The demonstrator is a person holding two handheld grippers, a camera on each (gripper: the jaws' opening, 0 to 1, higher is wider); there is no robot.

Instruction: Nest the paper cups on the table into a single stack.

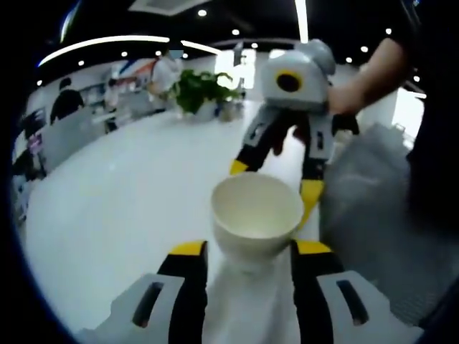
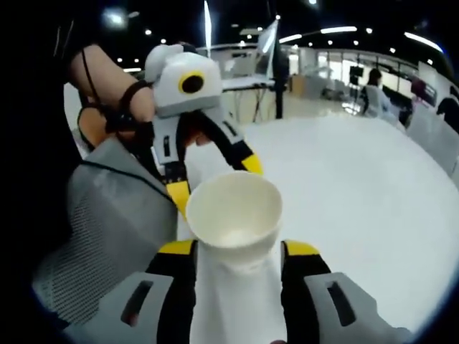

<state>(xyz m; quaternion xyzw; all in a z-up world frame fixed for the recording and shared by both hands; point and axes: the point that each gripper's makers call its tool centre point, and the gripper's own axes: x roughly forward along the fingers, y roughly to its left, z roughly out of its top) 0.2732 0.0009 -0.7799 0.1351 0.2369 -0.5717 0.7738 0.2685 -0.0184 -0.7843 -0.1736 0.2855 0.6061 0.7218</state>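
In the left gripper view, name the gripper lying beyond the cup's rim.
The right gripper, in a hand, beyond the paper cup; the left gripper flanks it.

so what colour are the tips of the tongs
Yellow tips on black fingers, clearest in the left gripper view, flanking the off-white round paper cup.

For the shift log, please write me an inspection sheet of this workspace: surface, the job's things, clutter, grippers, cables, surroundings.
Surface: white table, bare where it shows.
Job's things: one white paper cup between the left gripper's jaws; one white paper cup between the right gripper's jaws; both mouths face the cameras.
Clutter: nothing seen.
Grippers: left gripper and right gripper face each other, each shut on its cup.
Cables: nothing seen.
Surroundings: grey mesh chair, potted plant, people at desks behind.
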